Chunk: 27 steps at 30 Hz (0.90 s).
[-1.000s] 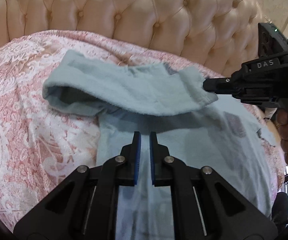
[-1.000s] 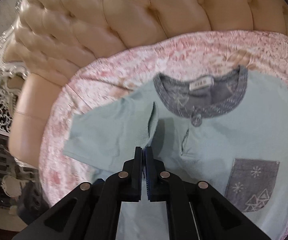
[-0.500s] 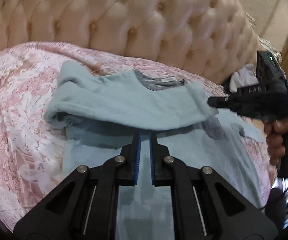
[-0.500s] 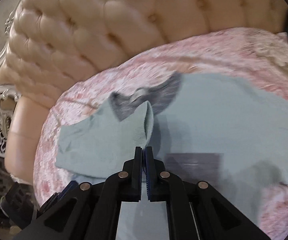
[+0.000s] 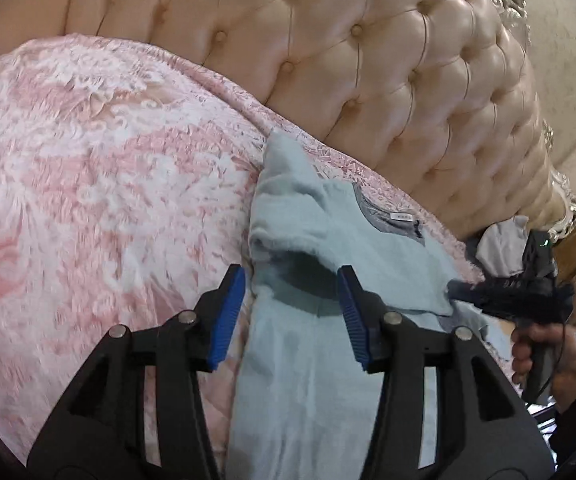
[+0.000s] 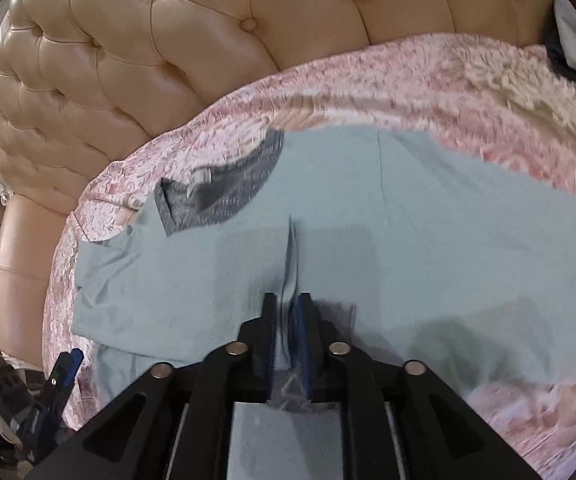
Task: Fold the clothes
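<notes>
We see the soft, limp shirt (image 6: 408,220) spread below the headboard (image 6: 167,60), right gripper (image 6: 286,320) pinching its folded sleeve edge, left gripper (image 5: 292,312) wide and empty.

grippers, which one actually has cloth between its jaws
The right gripper: its jaws stand nearly together with a fold of the light blue shirt between them. The left gripper has its jaws spread wide over the shirt, holding nothing.
</notes>
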{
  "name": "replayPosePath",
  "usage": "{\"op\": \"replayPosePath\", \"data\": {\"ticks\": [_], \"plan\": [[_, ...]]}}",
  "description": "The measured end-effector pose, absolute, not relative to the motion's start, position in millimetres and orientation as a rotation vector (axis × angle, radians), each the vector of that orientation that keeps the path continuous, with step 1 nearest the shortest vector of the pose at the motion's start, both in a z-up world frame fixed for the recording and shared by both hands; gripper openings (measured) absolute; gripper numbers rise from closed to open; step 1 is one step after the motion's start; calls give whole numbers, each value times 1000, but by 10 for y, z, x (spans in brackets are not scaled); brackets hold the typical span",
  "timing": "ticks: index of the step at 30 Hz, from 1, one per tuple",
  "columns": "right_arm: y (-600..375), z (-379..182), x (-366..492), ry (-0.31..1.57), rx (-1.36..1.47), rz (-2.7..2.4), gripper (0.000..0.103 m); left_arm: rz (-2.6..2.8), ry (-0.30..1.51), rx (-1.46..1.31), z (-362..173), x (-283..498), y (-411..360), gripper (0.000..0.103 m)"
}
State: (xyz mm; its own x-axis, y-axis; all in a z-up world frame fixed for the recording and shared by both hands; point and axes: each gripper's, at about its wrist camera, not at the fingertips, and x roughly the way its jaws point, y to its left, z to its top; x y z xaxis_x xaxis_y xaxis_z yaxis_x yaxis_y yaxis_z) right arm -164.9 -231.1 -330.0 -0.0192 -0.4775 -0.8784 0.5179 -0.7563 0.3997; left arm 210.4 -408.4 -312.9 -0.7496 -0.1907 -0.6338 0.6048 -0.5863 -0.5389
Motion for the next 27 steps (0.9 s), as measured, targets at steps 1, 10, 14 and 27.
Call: {"op": "replayPosePath", "data": {"ticks": [1,10,14,27], "plan": [[-2318,-3277,-1675,51,1566,-1853,30,-2333,1047,727,-3109,2102,-4088,51],[-2588,-3323,-1756,209,1522,-1828,50,-2314,990,767,-3052,2079,-4075,51],[-2697,-3247,-1637,280,1423,-1814,4,-2296,987,773,-3064,2106,-4092,51],[-2309,-2860,-1856,192,1396,-1921,4,-2314,936,840,-3103,2021,-4034,51]]}}
